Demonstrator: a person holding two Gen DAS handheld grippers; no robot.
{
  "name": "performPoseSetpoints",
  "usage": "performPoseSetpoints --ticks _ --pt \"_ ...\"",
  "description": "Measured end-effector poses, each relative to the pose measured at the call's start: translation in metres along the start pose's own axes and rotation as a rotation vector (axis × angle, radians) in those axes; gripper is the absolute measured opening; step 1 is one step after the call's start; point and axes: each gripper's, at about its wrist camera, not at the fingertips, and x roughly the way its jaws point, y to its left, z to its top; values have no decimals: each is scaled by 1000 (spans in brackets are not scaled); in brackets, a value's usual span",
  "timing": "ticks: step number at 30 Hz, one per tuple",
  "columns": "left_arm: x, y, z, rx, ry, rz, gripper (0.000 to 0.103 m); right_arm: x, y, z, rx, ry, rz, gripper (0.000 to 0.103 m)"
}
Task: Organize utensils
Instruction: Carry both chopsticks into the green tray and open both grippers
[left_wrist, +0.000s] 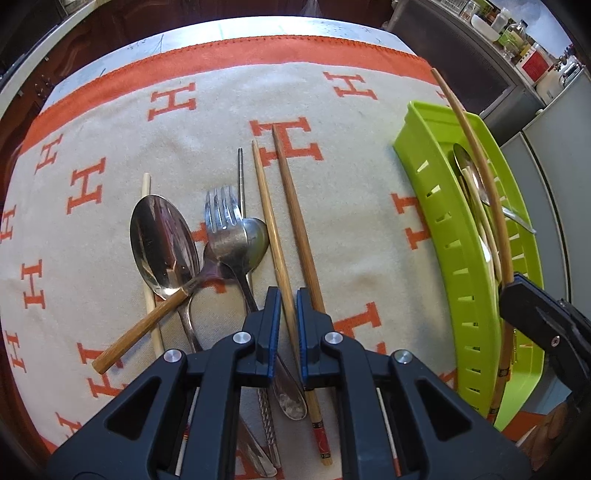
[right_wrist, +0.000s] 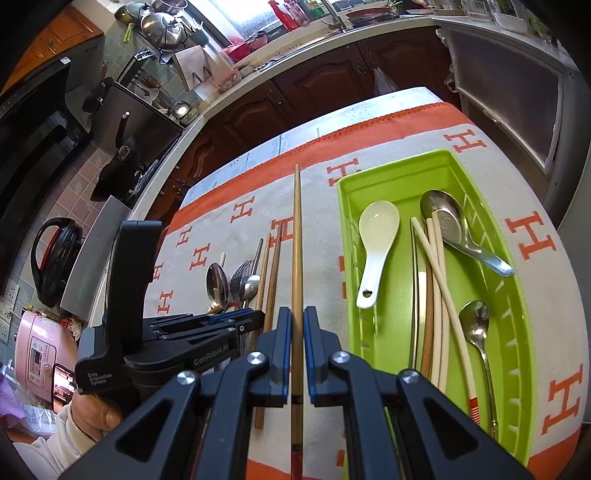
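Note:
On the H-patterned cloth (left_wrist: 332, 92), my left gripper (left_wrist: 288, 295) is low, its jaws close on either side of a thin wooden chopstick (left_wrist: 267, 206). A thicker wooden chopstick (left_wrist: 303, 229) lies just right of it. To their left lie a big wooden-handled spoon (left_wrist: 162, 243), a fork (left_wrist: 223, 225), a small spoon (left_wrist: 256, 236) and a metal chopstick (left_wrist: 241, 173). My right gripper (right_wrist: 297, 314) is shut on a long wooden chopstick (right_wrist: 297, 229), held in the air left of the green tray (right_wrist: 345, 258). In the tray are a white spoon (right_wrist: 376, 236), two metal spoons and pale chopsticks (right_wrist: 439, 295).
The green tray (left_wrist: 436, 206) stands along the cloth's right side. A pale chopstick (left_wrist: 146, 184) lies under the big spoon. A person's hand (right_wrist: 92, 410) holds the left gripper (right_wrist: 255, 315). A black kettle (right_wrist: 55, 258) and pink cooker (right_wrist: 37, 354) stand off to the left.

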Motion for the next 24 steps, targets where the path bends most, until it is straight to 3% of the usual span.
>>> performPoseSetpoints --ticks 9,16,24 --pt "-1 -15 -6 10 -30 59 5 -5 1 -3 -1 -1 13 6" --pt "-34 -17 -16 -49 -65 -18 4 -31 -5 -6 6 -44 7 6" --pt "-103 -44 -26 -70 -116 -191 4 -65 -33 -10 36 -91 -68 6"
